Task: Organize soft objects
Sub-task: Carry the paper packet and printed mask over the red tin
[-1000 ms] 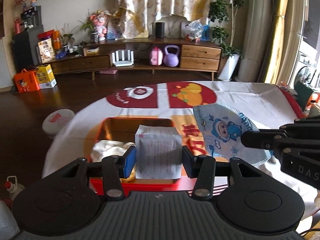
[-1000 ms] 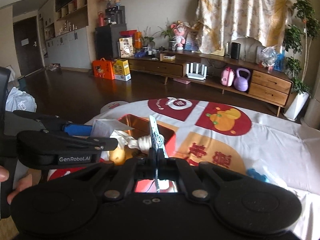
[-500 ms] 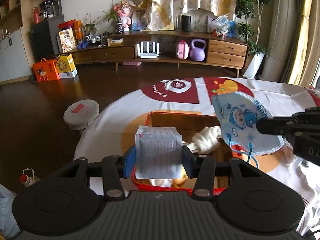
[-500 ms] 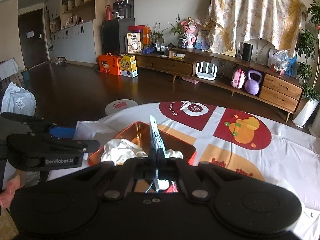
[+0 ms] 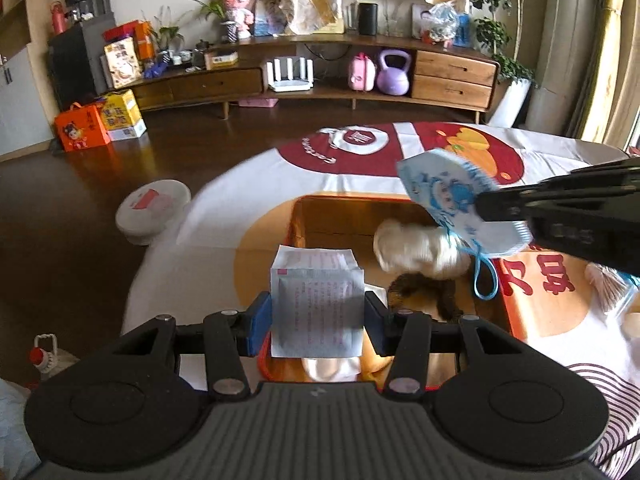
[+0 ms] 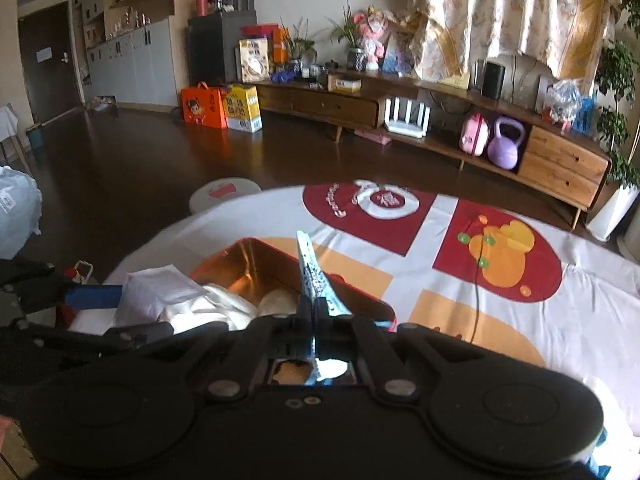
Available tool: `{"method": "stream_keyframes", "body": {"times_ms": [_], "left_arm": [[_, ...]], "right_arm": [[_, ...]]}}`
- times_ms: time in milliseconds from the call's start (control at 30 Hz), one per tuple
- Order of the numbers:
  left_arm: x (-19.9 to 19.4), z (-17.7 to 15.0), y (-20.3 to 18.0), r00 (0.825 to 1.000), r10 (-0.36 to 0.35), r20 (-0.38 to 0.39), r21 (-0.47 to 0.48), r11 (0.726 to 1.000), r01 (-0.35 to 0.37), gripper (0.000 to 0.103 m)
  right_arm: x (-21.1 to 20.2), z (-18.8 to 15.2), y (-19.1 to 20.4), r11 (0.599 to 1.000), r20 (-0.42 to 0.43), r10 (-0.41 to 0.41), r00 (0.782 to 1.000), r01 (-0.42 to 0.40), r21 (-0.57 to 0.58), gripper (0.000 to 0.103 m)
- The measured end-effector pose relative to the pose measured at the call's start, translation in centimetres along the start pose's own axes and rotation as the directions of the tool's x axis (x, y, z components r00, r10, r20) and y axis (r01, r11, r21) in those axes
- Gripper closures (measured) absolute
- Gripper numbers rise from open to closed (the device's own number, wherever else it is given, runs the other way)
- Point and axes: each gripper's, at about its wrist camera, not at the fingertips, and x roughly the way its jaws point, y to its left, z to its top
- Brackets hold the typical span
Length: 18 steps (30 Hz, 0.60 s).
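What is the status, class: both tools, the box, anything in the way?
Left tool grips white packet. Right tool pinches blue mask. Both over orange box. Nothing blocking.

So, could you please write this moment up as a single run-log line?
left gripper: shut on white packet | right gripper: shut on blue face mask | both over red tin | tin holds cloth, soft toys | nothing released

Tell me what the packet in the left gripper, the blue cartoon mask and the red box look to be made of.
Packet: likely matte paper or paper-backed film, flat with crimped edges and fine print.
Mask: seemingly soft nonwoven fabric, printed, with stitched rim and blue elastic loop.
Box: probably metal tin, glossy coppery inside reflecting light, red outside.
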Motion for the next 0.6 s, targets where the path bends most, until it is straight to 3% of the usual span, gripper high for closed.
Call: {"method": "stream_keyframes", "body": {"times_ms": [600], "left_arm": [[4.1,-0.4,-1.1,0.996,-0.065,-0.058,-0.013,0.998,0.064,0.055]], "right_arm": [[5.0,-2.1,0.0,0.997,-0.104,0.072,0.992,-0.067,0.044,0.102]]}}
